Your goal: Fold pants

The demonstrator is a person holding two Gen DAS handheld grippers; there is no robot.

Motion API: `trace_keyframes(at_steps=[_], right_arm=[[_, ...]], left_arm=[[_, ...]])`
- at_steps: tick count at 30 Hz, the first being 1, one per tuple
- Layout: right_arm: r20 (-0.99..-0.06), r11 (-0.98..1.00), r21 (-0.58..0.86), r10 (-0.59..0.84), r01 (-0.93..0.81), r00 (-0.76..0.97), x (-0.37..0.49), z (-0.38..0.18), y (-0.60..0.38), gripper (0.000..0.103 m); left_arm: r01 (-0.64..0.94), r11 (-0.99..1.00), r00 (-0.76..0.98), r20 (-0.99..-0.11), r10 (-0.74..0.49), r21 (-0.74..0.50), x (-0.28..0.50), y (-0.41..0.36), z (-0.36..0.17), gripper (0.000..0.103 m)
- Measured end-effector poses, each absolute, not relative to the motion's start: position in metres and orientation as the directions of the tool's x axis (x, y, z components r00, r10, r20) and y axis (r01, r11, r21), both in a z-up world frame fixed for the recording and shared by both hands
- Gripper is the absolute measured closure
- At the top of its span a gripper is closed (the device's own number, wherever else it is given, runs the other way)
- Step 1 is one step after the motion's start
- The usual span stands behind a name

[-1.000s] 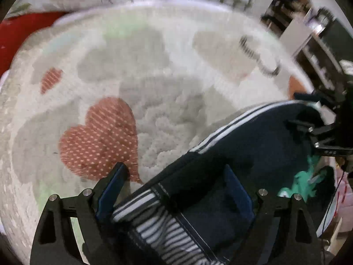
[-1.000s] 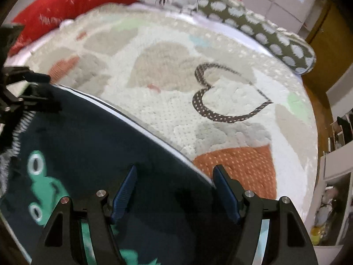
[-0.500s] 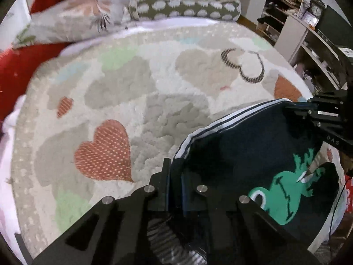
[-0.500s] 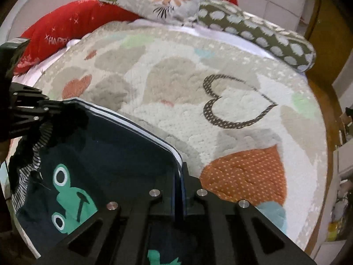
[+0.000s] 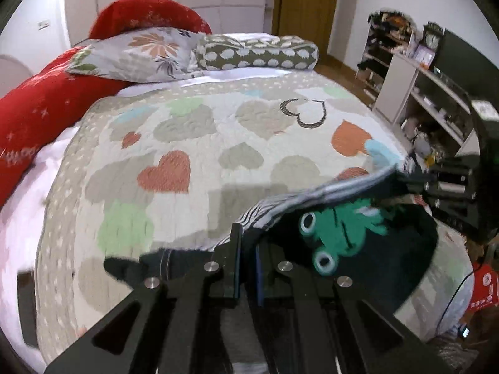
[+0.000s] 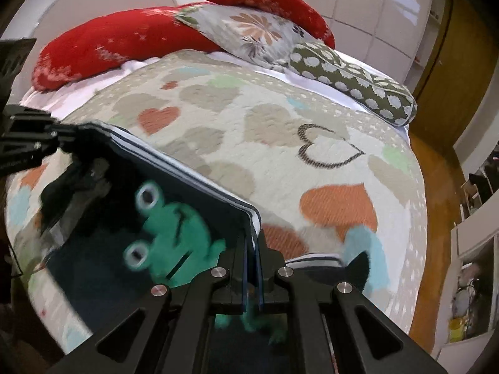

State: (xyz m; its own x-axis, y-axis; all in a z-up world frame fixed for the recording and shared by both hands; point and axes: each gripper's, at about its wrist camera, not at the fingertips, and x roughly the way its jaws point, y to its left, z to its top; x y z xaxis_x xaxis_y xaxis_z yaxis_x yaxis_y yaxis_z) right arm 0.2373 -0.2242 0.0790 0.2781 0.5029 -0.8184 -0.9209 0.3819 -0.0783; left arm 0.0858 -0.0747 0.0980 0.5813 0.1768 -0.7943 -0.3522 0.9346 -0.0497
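Observation:
The pants (image 5: 396,249) are dark navy with a green frog print, a striped waistband and white side stripes. They hang in the air above the bed between both grippers. My left gripper (image 5: 245,249) is shut on one waist corner. My right gripper (image 6: 252,240) is shut on the other corner of the pants (image 6: 103,249). In the left wrist view the right gripper (image 5: 414,180) shows at the far right; in the right wrist view the left gripper (image 6: 62,134) shows at the far left.
The bed has a quilt with hearts (image 5: 199,143), also in the right wrist view (image 6: 280,137). Red pillows (image 5: 43,99), a floral pillow (image 5: 137,53) and a spotted bolster (image 5: 259,51) lie at the head. Shelves (image 5: 430,93) stand right of the bed.
Both grippers closed on the pants' waist corners and lifted them off the quilt. The pants now hang high between them, and the cameras look out over the whole bed.

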Motion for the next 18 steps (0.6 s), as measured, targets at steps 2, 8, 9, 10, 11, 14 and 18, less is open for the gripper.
trace_keyframes(at_steps=[2,8,9,10,11,14,18], right_arm=[[-0.816,0.377,-0.054,0.517,-0.925,0.258,0.217,0.078,-0.241,0.098],[-0.824,0.372,-0.022,0.519,-0.928,0.227,0.160,0.050,-0.280,0.098],[-0.830,0.378,-0.008,0.514,-0.926,0.217,0.154,0.042,-0.284,0.098],[-0.837,0.384,-0.001,0.505,-0.923,0.211,0.148,0.033,-0.289,0.098],[-0.841,0.389,-0.007,0.496,-0.921,0.216,0.145,0.026,-0.292,0.097],[-0.844,0.426,-0.025,0.476,-0.904,0.248,0.133,0.010,-0.303,0.080],[-0.815,0.480,-0.005,0.506,-0.877,0.281,0.122,0.019,-0.325,0.054]], left_arm=[[-0.366,0.930,0.598,-0.776,0.201,-0.042,0.060,-0.092,0.099,0.096],[-0.416,0.905,0.592,-0.781,0.198,-0.086,0.010,-0.126,0.068,0.096],[-0.429,0.900,0.576,-0.792,0.204,-0.081,0.006,-0.129,0.058,0.096],[-0.441,0.895,0.557,-0.803,0.213,-0.068,0.003,-0.132,0.050,0.096],[-0.460,0.886,0.526,-0.820,0.224,-0.053,0.001,-0.133,0.039,0.095],[-0.478,0.876,0.498,-0.843,0.203,-0.071,-0.010,-0.133,0.026,0.093],[-0.480,0.863,0.570,-0.804,0.169,-0.159,-0.043,-0.135,0.047,0.078]])
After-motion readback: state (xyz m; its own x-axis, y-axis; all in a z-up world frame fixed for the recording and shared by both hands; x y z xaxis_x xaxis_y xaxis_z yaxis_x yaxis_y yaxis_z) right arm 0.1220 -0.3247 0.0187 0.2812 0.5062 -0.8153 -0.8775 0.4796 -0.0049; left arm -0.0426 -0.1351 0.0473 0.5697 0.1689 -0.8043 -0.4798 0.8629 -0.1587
